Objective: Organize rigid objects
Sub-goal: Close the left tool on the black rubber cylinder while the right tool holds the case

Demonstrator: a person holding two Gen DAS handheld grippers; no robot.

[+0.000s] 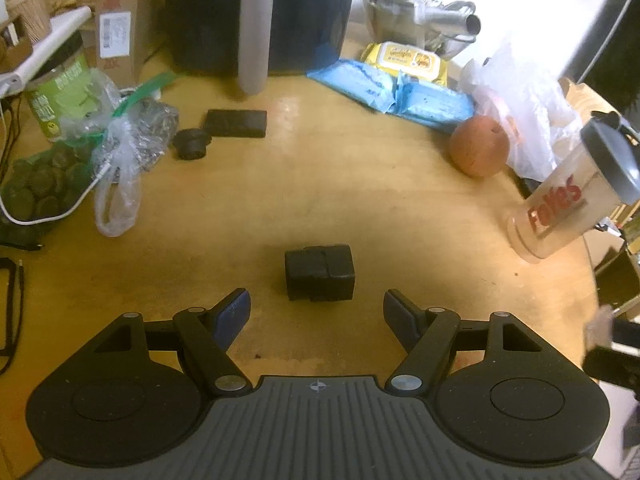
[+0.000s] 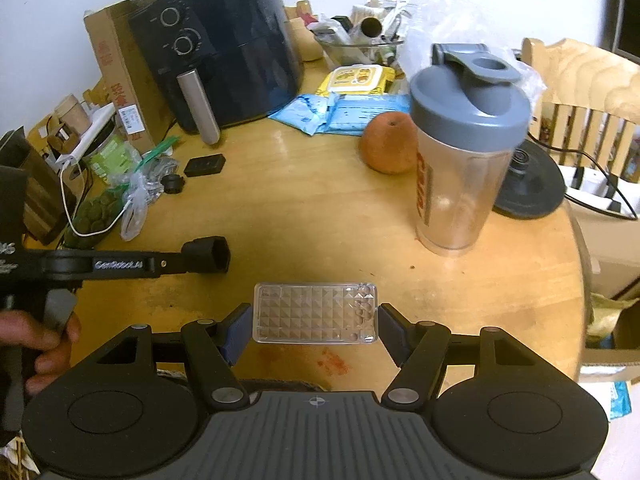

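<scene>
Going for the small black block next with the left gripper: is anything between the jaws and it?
Nothing visible. The left gripper has open jaws, and only bare table lies between them and the black block just ahead.

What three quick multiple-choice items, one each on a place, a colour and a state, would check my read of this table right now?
1. Where is the orange fruit?
A. On top of the air fryer
B. On the table beside the shaker bottle
C. Inside the metal bowl

2. What colour is the shaker bottle's lid?
A. Red
B. Green
C. Grey

3. How does the left gripper stand?
A. Open, with nothing between its fingers
B. Shut on the small black box
C. Shut on the fruit

Answers:
1 B: the orange fruit sits on the table just left of the shaker bottle in the right wrist view.
2 C: the lid is grey, with its flip cap raised.
3 A: the left gripper is spread wide, and the small black box lies ahead of its fingertips, untouched.
</scene>
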